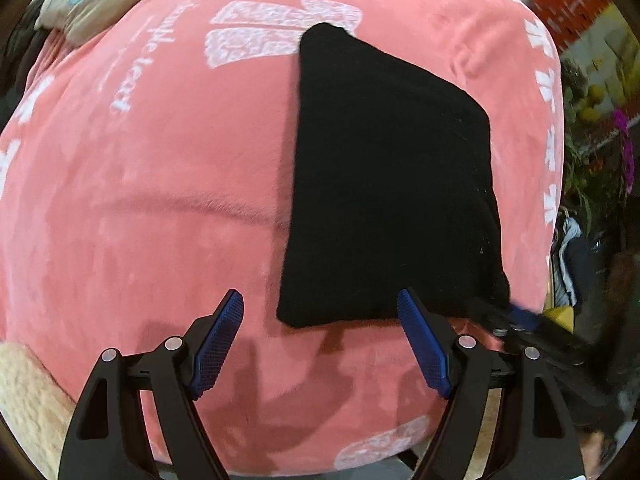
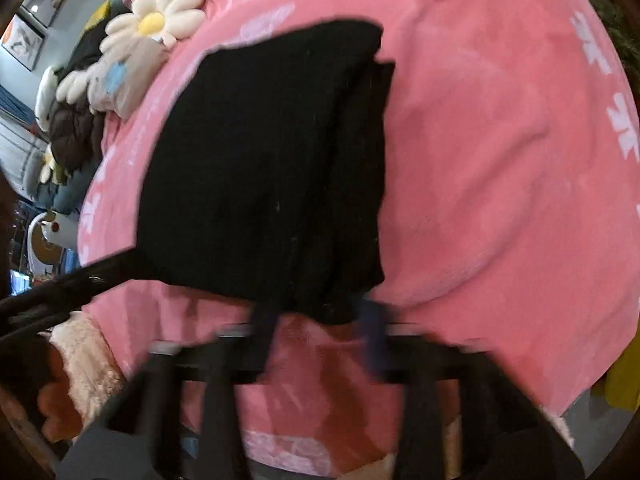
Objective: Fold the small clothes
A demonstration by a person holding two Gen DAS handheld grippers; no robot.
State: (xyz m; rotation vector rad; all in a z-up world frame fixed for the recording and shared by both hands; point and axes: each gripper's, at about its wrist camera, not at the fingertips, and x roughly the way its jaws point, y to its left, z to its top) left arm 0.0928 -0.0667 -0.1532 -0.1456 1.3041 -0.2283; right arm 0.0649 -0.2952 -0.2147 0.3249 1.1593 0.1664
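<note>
A black garment (image 1: 384, 176) lies folded into a neat rectangle on a pink fleece blanket (image 1: 160, 168). My left gripper (image 1: 320, 312) is open and empty, just short of the garment's near edge. In the right wrist view the same garment (image 2: 264, 168) shows stacked layers along its right side. My right gripper (image 2: 320, 312) is motion-blurred, its jaws apart at the garment's near corner; it also shows in the left wrist view (image 1: 516, 320) at that corner. I cannot tell whether it touches the cloth.
A pile of beige, brown and dark clothes (image 2: 108, 80) and a daisy-shaped cushion (image 2: 160, 16) lie at the blanket's far left. A cream fluffy cloth (image 1: 28, 400) lies at the near left. Plants (image 1: 600, 120) stand beyond the right edge.
</note>
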